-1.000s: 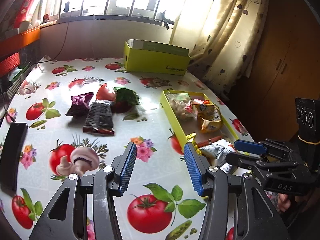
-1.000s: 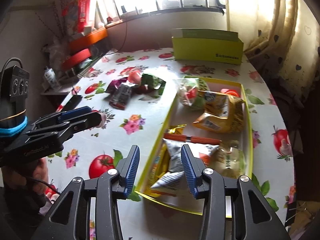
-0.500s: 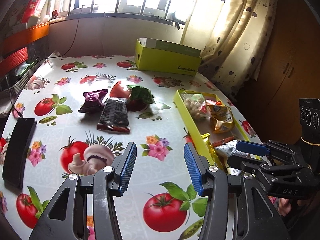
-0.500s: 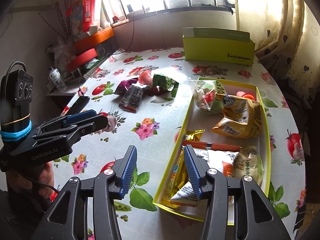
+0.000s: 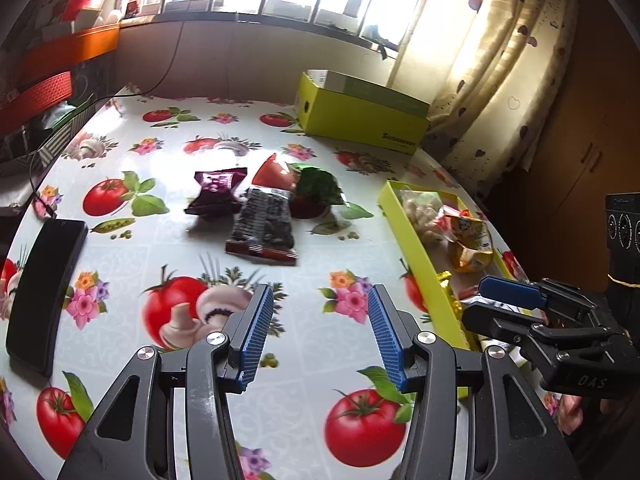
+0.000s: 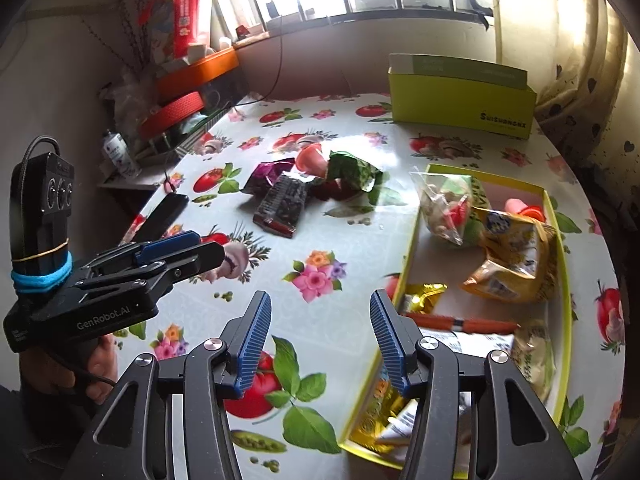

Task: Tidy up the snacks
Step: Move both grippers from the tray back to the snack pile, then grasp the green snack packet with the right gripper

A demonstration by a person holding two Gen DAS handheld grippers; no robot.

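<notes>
The bench, under its cloth of printed tomatoes and flowers, carries a shallow yellow tray already holding several snack packets, and a few loose snacks lie well apart from it nearer the window. The left gripper hangs over bare cloth with fingers apart, empty. The right gripper hovers at the tray's near edge, its fingers opening, nothing between them.

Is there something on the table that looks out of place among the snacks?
Yes: a black phone lies near the table's left edge, apart from the loose snack packets. It is no snack and does not belong in the yellow tray.
</notes>
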